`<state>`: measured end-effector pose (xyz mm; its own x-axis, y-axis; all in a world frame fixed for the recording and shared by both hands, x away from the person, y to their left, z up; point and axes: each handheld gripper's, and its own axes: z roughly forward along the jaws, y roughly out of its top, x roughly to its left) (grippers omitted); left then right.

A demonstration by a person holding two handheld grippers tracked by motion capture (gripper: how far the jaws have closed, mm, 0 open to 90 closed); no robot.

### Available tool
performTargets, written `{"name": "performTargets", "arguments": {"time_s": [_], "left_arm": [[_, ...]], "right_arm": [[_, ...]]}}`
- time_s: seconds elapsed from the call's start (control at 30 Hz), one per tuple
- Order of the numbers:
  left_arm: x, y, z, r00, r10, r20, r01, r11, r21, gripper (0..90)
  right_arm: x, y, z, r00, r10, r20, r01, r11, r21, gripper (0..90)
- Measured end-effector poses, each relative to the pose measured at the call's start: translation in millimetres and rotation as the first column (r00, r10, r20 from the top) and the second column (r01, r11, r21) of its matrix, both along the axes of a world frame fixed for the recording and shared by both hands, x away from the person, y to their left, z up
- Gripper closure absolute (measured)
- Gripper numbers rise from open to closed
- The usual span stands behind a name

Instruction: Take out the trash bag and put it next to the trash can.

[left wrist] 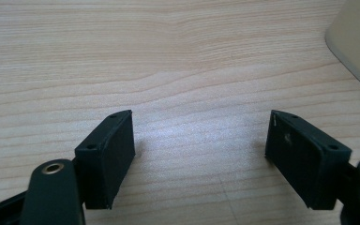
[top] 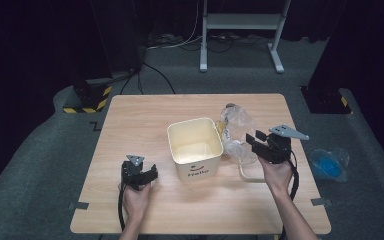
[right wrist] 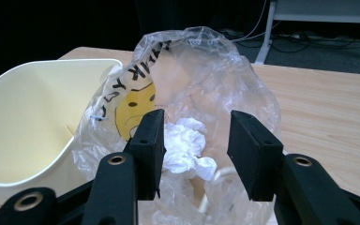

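Note:
A cream bin (top: 196,169) marked "Hello" stands open at the middle of the wooden table (top: 145,115). Right beside it is a clear plastic bag (top: 236,127) with a yellow smiley print, and crumpled white paper (right wrist: 183,146) lies inside it. My right gripper (top: 254,138) is at the bag's near right side. In the right gripper view its jaws (right wrist: 194,136) stand apart, just in front of the bag (right wrist: 206,65), with the bin (right wrist: 28,108) at the left. My left gripper (top: 141,175) rests low on bare wood left of the bin, wide open (left wrist: 199,154) and empty.
A pale curved strip (top: 247,176) lies on the table under my right hand. On the grey floor to the right sits a bag with something blue (top: 329,164). A white stand (top: 240,22) is behind the table, and a yellow-black striped base (top: 87,100) is at the far left corner.

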<state>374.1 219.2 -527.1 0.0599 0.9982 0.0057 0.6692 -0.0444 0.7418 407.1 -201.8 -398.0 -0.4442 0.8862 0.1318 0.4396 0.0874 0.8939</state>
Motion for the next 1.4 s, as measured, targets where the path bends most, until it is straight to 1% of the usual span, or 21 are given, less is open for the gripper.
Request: {"name": "performTargets", "arguments": {"time_s": [0.1, 0.23, 0.53, 0.77, 1.03, 1.4], "left_arm": [[0.0, 0.0, 0.0, 1.0000, 0.000, 0.000, 0.000, 1.0000, -0.001, 24.0], [0.0, 0.0, 0.0, 1.0000, 0.000, 0.000, 0.000, 1.0000, -0.002, 24.1], [0.0, 0.2, 0.0, 1.0000, -0.001, -0.001, 0.001, 1.0000, -0.002, 24.1], [0.0, 0.1, -0.1, 1.0000, -0.001, 0.000, 0.001, 1.0000, -0.003, 24.1], [-0.1, 0.0, 0.0, 1.0000, -0.002, -0.001, 0.002, 1.0000, -0.004, 24.1], [-0.2, 0.1, 0.0, 1.0000, -0.003, -0.002, 0.003, 1.0000, -0.003, 24.0]], "right_arm": [[-4.0, -3.1, -1.5, 1.0000, -0.001, 0.001, 0.001, 1.000, 0.004, 55.4], [-8.0, -5.2, -4.2, 1.0000, -0.002, 0.004, 0.002, 1.000, -0.008, 55.1], [-15.9, -14.1, -11.9, 0.9999, -0.017, -0.001, 0.017, 1.000, -0.004, 54.0], [-23.2, -21.8, -18.6, 0.9997, -0.024, -0.004, 0.024, 1.000, -0.013, 53.5], [-32.1, -33.6, -28.9, 0.9987, -0.050, -0.013, 0.050, 0.999, -0.006, 53.4], [-38.2, -44.1, -41.2, 0.9964, -0.083, -0.020, 0.082, 0.996, -0.020, 53.3]]}}
